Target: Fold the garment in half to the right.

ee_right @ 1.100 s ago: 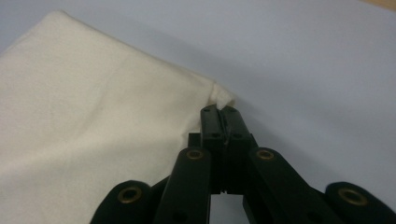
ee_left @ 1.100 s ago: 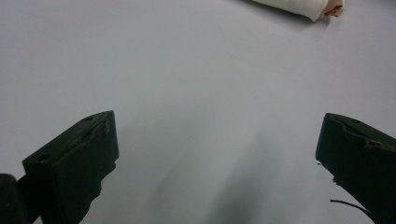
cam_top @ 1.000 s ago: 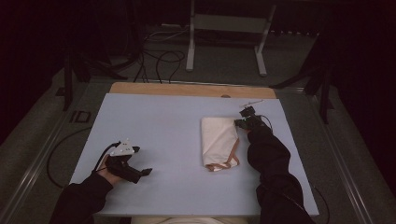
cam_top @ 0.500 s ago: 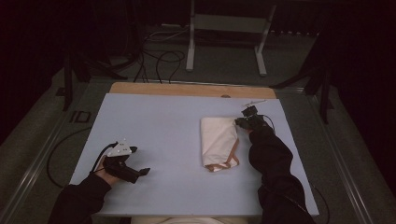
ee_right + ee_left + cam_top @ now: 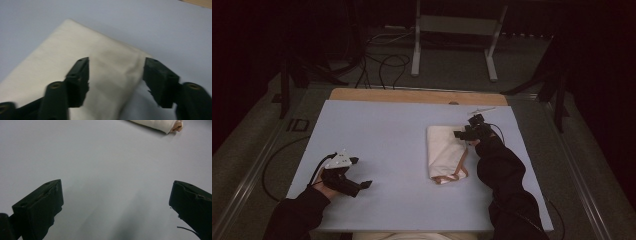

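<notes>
**Folded cloth at the right claw**

The cream cloth [image 5: 446, 153] lies folded into a tall rectangle at about 3 o'clock from the middle of the pale blue tabletop [image 5: 377, 130], a tan strap curling at its near end. The right claw [image 5: 460, 134] hovers over the cloth's far right corner, jaws wide, gripping nothing. The left claw [image 5: 361, 172] sits at 8 o'clock, also wide and empty, with bare surface between it and the cloth.
</notes>
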